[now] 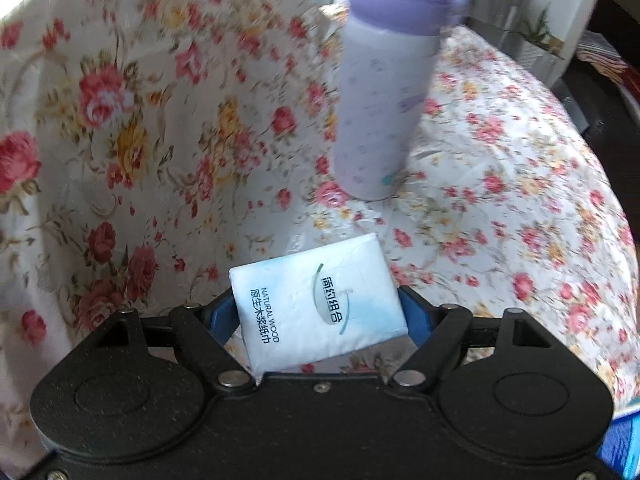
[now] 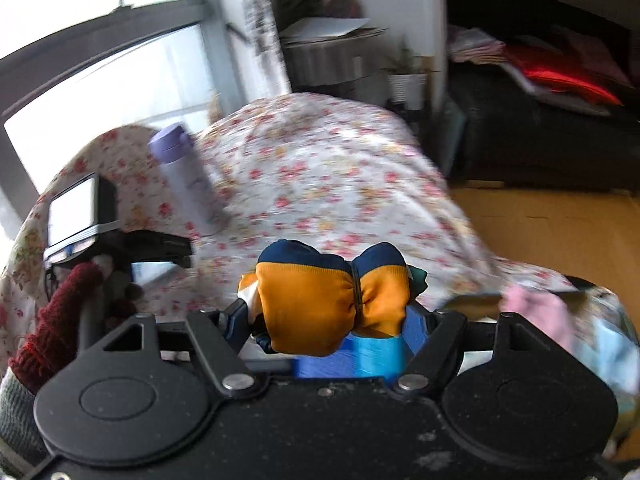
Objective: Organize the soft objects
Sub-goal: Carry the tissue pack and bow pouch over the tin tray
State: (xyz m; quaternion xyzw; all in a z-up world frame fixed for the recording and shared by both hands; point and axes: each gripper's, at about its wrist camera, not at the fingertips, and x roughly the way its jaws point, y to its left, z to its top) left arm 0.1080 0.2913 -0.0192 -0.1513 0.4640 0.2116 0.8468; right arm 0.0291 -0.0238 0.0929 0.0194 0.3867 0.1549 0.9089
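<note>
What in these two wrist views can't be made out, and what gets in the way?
- Left wrist view: the tissue pack's lower edge, hidden behind the left claw's body.
- Left wrist view: the purple bottle's print, smeared by motion blur; its cap is cut by the top edge.
- Right wrist view: the pink and pale-blue items at right, too blurred to identify.
- Right wrist view: the underside of the orange cloth bundle, behind the right claw.
</note>
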